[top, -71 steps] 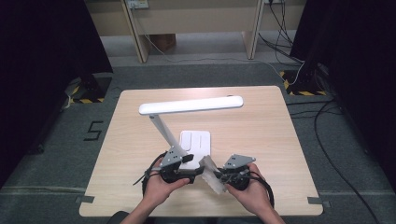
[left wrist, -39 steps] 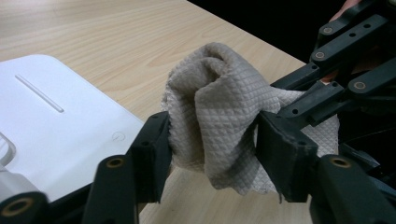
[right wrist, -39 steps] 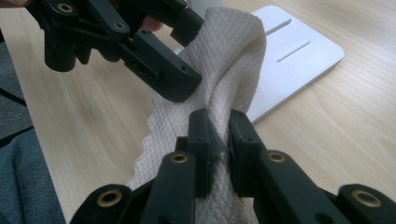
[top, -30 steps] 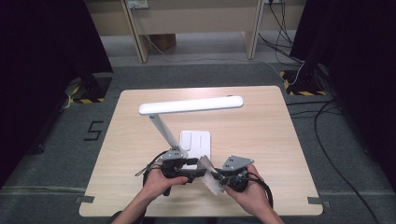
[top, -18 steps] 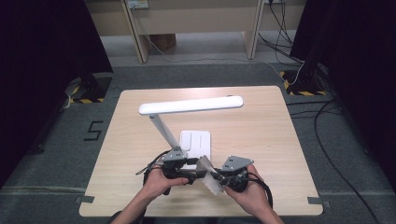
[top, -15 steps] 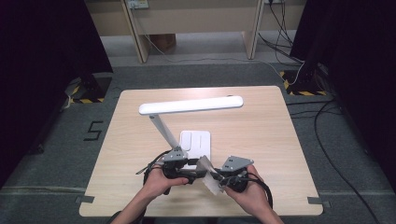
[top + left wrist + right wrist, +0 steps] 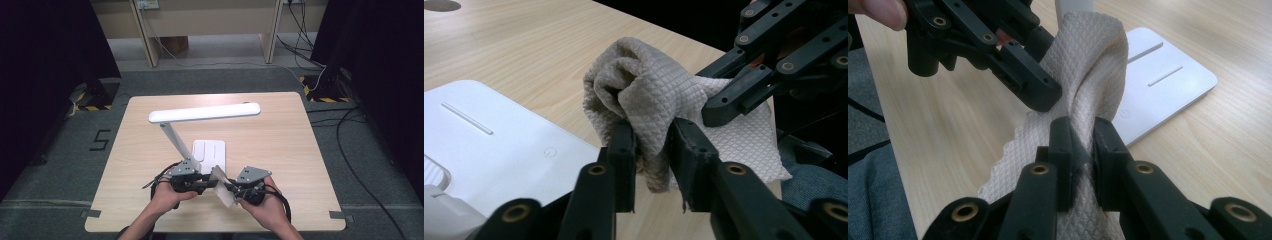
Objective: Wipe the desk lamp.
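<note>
A pale wood-grain rectangular table [image 7: 280, 150] fills the middle of the high view, set on grey carpet with dark curtains at nine and three o'clock. On it stands a white plastic desk lamp [image 7: 204, 113], its long flat head lying crosswise toward twelve o'clock and its slanted arm running down to a flat white rectangular lamp base [image 7: 212, 151] near the centre. At six o'clock a person's two hands come in from the table's near edge, each holding a black two-jaw tool. The left gripper [image 7: 206, 183] and the right gripper [image 7: 231, 188] meet tip to tip just in front of the lamp base, with a crumpled beige quilted paper towel [image 7: 222, 185] caught between them. In the left gripper view, the left tool's jaws have just been closing and now pinch a hanging fold of the paper towel [image 7: 644, 105], the base at nine o'clock and the other tool reaching in from two o'clock. In the right gripper view, the right tool's jaws are clamped on a twisted fold of the same towel [image 7: 1093, 75], which rises toward twelve o'clock above the tabletop, beside the base's near corner.
</note>
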Available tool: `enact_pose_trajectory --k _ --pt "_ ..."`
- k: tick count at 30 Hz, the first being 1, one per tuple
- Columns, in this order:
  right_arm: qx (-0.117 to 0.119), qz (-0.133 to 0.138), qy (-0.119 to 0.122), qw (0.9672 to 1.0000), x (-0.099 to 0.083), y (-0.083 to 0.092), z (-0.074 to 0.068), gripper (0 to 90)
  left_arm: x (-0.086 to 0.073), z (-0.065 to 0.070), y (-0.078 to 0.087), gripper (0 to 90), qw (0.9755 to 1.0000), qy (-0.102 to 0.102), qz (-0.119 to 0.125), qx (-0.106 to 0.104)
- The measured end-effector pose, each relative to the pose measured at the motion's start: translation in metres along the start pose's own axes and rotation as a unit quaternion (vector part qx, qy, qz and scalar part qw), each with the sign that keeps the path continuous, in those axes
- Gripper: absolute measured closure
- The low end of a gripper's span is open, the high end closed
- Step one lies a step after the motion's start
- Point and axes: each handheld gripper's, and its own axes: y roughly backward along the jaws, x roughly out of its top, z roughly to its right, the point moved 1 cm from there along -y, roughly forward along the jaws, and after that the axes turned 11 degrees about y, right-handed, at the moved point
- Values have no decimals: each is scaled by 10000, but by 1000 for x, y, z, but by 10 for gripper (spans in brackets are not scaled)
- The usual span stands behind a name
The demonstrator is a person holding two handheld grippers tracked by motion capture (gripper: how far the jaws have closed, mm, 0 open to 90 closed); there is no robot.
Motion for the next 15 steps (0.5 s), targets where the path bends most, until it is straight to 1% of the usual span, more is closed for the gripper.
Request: enact_pose_trajectory --k 4,9,13,14,15 --pt "3 30 7 10000 1 -1 0 814 1 2 2 789 10000 -35 68 19" --pt "-16 70 5 10000 3 0 1 814 3 3 4 832 9999 -37 158 23" --pt "-43 77 29 10000 3 1 1 814 3 3 3 833 9999 -4 163 23" --pt "-45 75 28 10000 3 1 1 814 3 3 3 821 9999 12 143 38" --pt "-49 74 32 10000 3 1 1 814 3 2 2 784 9999 65 100 58"
